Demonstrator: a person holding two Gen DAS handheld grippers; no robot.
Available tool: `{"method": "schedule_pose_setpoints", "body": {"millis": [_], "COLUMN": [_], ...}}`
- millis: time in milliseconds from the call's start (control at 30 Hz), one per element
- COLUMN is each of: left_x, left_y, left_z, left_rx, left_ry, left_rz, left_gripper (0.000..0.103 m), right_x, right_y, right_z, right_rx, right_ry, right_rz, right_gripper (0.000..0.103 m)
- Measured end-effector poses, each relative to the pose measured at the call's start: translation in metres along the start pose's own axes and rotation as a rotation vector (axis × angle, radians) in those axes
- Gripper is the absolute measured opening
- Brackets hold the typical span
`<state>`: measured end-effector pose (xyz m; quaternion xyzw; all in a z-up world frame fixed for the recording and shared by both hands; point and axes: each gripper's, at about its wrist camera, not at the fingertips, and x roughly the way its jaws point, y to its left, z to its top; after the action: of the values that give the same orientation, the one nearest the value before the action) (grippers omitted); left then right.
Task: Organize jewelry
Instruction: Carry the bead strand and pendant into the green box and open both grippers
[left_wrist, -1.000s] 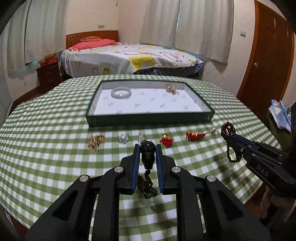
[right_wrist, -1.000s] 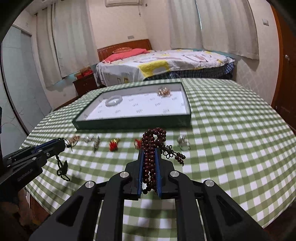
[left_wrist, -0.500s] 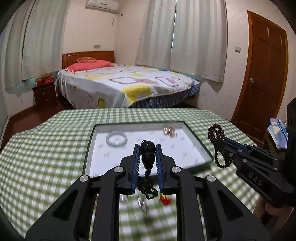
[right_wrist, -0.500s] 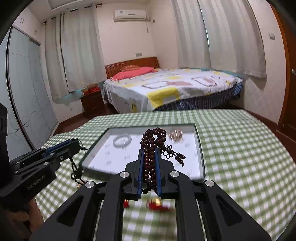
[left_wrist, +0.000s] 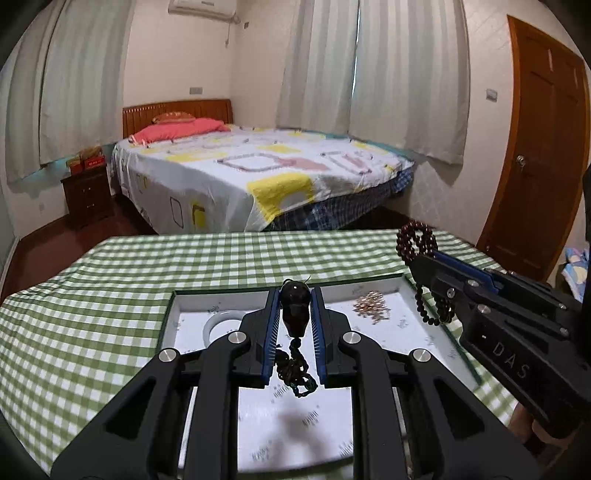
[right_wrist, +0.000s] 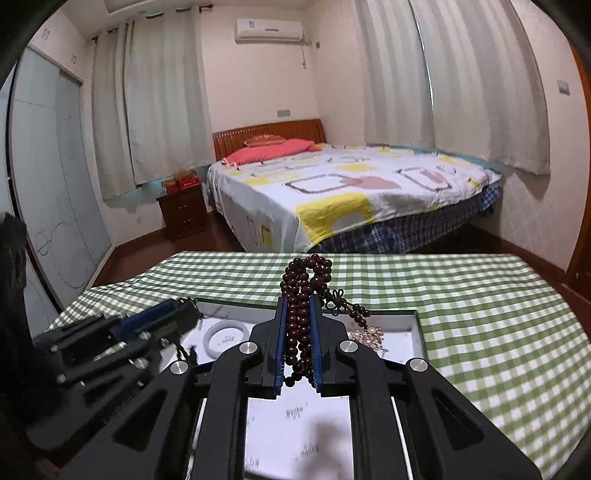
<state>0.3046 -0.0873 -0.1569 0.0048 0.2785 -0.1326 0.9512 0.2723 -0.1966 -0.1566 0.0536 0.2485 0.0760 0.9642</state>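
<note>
both my tongs hang over the jewelry tray, each carrying one piece.

from the left: my left gripper (left_wrist: 294, 306) is closed down to the width of a dark pendant (left_wrist: 294, 308), pinching its bead while its knotted cord dangles above the tray's white lining. below it, the green-rimmed tray (left_wrist: 168, 317) sits on a green checked tablecloth (left_wrist: 92, 295) and already holds a pale bangle (left_wrist: 218, 325) at its left and a small heap of gold-coloured jewelry (left_wrist: 371, 306) at its right. further right, my right gripper (right_wrist: 298, 334) is closed on a loop of dark red prayer beads (right_wrist: 304, 280), the strand bunched above the fingers and trailing below them. i judge the job partly done: two pieces are stored, these two await setting down, and i cannot see what remains on the table outside the tray.
</note>
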Motion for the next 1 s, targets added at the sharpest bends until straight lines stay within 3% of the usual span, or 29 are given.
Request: {"method": "schedule_pose_setpoints", "body": {"millis": [267, 467, 700, 767, 833, 900, 1000], "left_x": [0.070, 0.102, 0.131, 0.135, 0.139, 0.141, 0.140], "left_y": [0.013, 0.018, 0.024, 0.023, 0.026, 0.030, 0.038], "left_z": [-0.001, -0.002, -0.006, -0.007, -0.008, -0.009, -0.009], "left_rx": [-0.020, -0.030, -0.048, -0.048, -0.057, -0.080, -0.120], "left_ry": [0.148, 0.267, 0.372, 0.388, 0.393, 0.405, 0.402], "left_rz": [0.035, 0.037, 0.036, 0.037, 0.049, 0.046, 0.041], "left_gripper": [0.017, 0.017, 0.020, 0.029, 0.031, 0.040, 0.044], "right_x": [0.068, 0.102, 0.129, 0.135, 0.137, 0.137, 0.136], "right_y": [-0.009, -0.011, -0.012, -0.012, -0.015, -0.021, -0.024], "right_z": [-0.006, -0.009, -0.015, -0.017, -0.019, -0.019, -0.017], "right_rx": [0.002, -0.002, -0.023, -0.026, -0.014, 0.015, 0.025], "right_ry": [0.153, 0.285, 0.378, 0.399, 0.413, 0.419, 0.407], "right_rz": [-0.022, -0.019, -0.032, -0.038, -0.051, -0.041, -0.041], "right_gripper": [0.012, 0.012, 0.014, 0.023, 0.031, 0.034, 0.042]}}
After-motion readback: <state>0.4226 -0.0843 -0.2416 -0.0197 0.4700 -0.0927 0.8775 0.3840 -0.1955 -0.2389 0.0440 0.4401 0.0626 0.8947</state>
